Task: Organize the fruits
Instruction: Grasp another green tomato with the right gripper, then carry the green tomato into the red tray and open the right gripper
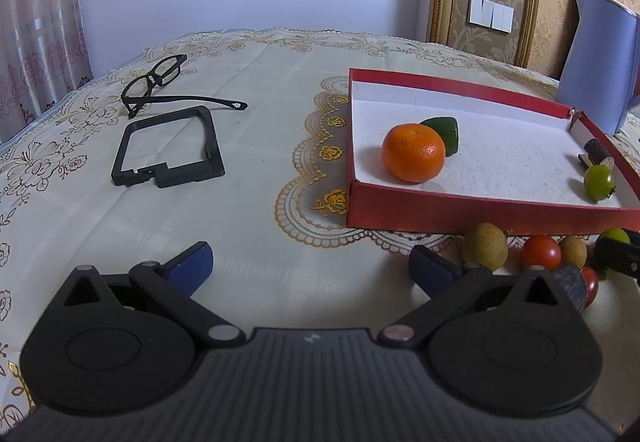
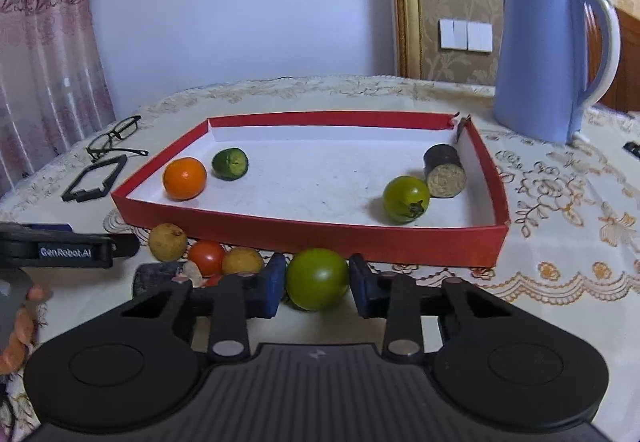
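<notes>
The left gripper (image 1: 310, 262) hovers spread wide, holding nothing, above the tablecloth (image 1: 260, 218). Rightward, the red box (image 2: 304, 232) holds an orange (image 2: 185, 178) and a small green tomato (image 2: 406, 199). Just before its front wall, the right gripper (image 2: 318, 280) clasps a bigger green tomato (image 2: 317, 279).

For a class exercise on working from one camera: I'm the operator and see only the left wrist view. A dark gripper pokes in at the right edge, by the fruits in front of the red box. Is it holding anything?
Observer: Yes. The right gripper grips a green tomato from both sides, just in front of the red box.
Operator: What is the dark piece in the box's right corner?
Observer: A dark cylinder with a pale, grainy cut face, beside a second green tomato.
Operator: Does the green thing behind the orange touch it?
Observer: No. A small gap separates the dark green fruit from the orange.
</notes>
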### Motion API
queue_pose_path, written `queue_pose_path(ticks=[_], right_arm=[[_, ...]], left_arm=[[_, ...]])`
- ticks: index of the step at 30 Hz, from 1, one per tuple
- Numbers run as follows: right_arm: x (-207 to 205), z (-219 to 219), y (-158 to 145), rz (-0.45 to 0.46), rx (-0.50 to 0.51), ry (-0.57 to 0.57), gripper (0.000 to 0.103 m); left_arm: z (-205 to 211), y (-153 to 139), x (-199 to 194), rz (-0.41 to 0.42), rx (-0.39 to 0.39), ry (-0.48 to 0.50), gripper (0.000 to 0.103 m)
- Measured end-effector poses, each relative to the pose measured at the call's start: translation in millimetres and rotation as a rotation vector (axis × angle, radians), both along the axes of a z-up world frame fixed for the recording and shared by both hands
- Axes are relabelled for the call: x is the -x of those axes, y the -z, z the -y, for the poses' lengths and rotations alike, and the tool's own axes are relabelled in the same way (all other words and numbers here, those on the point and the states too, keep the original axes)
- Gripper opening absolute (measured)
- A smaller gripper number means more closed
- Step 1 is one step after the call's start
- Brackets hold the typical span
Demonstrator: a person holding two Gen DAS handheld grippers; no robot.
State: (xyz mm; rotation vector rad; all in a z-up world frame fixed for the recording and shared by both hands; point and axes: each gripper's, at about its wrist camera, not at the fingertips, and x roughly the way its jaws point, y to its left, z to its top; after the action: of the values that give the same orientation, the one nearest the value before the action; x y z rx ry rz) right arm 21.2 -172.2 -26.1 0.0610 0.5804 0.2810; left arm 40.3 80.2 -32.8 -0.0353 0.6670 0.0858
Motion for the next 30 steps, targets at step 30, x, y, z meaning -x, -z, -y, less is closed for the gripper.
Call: queue_pose_path(ticks=[30], right_arm=[[-45, 5, -16, 0.107, 0.116, 0.093, 0.033]], left_arm=[[0, 0, 0, 0.000, 0.000, 0.000, 0.103]])
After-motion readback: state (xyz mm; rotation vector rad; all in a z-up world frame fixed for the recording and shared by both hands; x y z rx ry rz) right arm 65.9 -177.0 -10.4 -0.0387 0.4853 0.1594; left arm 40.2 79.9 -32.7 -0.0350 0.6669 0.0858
